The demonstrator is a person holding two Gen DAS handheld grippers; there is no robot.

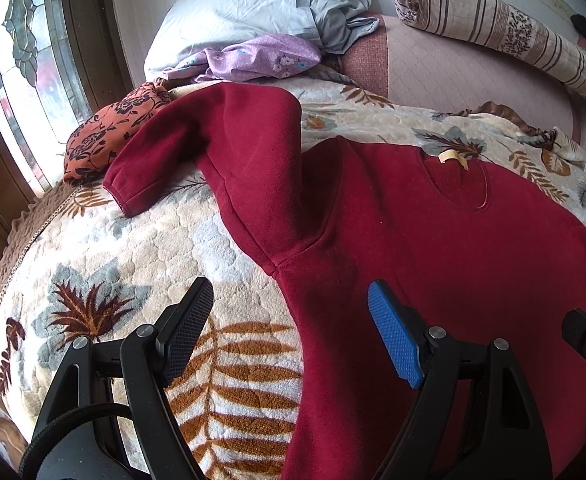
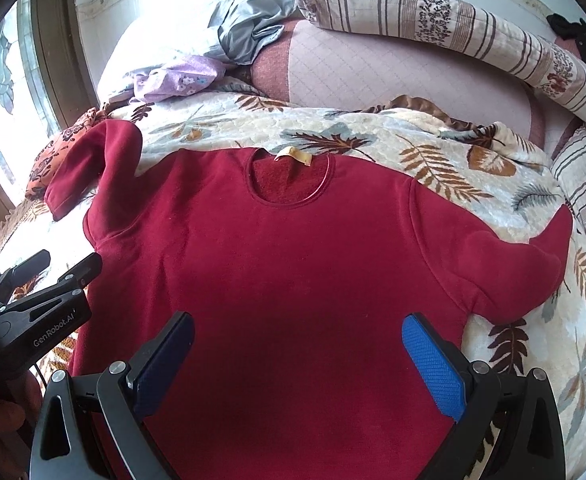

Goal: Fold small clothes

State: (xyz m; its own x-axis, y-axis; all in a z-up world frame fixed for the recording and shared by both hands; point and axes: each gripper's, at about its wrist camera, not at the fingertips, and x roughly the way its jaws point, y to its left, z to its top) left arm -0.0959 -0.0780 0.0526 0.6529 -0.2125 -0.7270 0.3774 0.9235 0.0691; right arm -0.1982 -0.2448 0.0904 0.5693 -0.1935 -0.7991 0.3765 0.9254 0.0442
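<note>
Our left gripper (image 1: 289, 336) and right gripper (image 2: 297, 364) hover with fingers spread wide, holding nothing, above the red sweater (image 2: 293, 264), which lies flat on the bed (image 2: 433, 136), neck away, probably ready for folding.

Bed (image 2: 373, 80) carries all. Leaf-print blanket (image 2: 433, 152) spread over its near part; pink quilted cover bare behind it. Red sweater (image 2: 293, 260) lies flat on blanket, neck away from cameras, left sleeve bent up toward window side, right sleeve out to the side. Orange floral cloth (image 1: 105, 132) at blanket's window edge, beside the left cuff. Purple floral cloth (image 1: 261, 58) against grey pillow (image 1: 253, 4). Striped bolster (image 2: 453, 32) along far edge
</note>
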